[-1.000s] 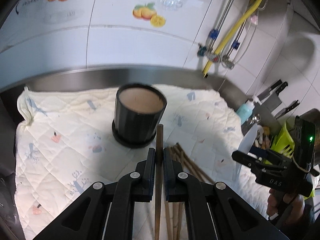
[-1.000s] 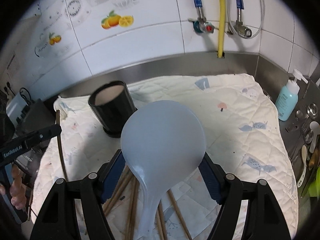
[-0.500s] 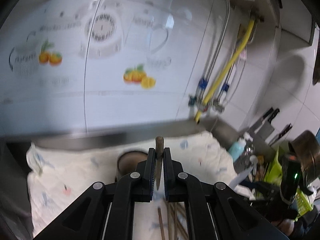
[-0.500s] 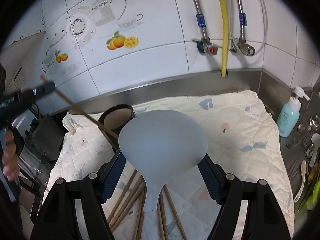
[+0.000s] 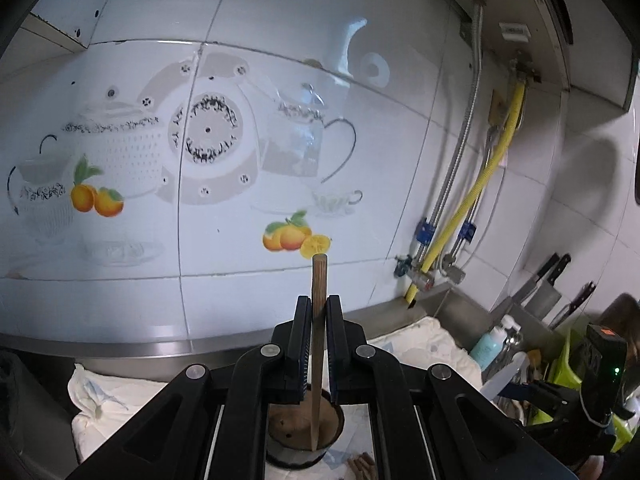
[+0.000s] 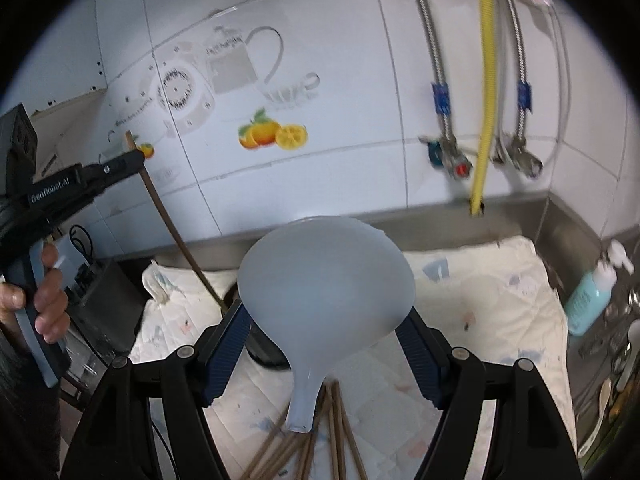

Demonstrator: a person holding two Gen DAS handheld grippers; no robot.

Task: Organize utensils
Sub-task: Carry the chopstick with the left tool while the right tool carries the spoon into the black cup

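My left gripper [image 5: 319, 312] is shut on a brown wooden chopstick [image 5: 318, 344] held upright. Its lower tip hangs inside the black cup [image 5: 306, 436] on the quilted cloth. In the right wrist view the left gripper [image 6: 132, 158] holds the chopstick [image 6: 176, 240] slanting down to the cup [image 6: 260, 348], mostly hidden behind the spoon. My right gripper [image 6: 326, 320] is shut on a pale blue plastic rice spoon [image 6: 324, 288], head forward, above several loose chopsticks [image 6: 320, 436] on the cloth.
A white quilted cloth [image 6: 480, 300] covers the steel counter against the tiled wall. Pipes and a yellow hose [image 6: 484, 100] hang at the back right. A blue soap bottle [image 6: 588, 296], knives [image 5: 544, 288] and a green rack [image 5: 568, 364] stand at the right.
My left gripper lifted the chopstick off the cloth, turned it upright and brought its tip down into the cup. My right gripper rose and tilted back with the spoon.
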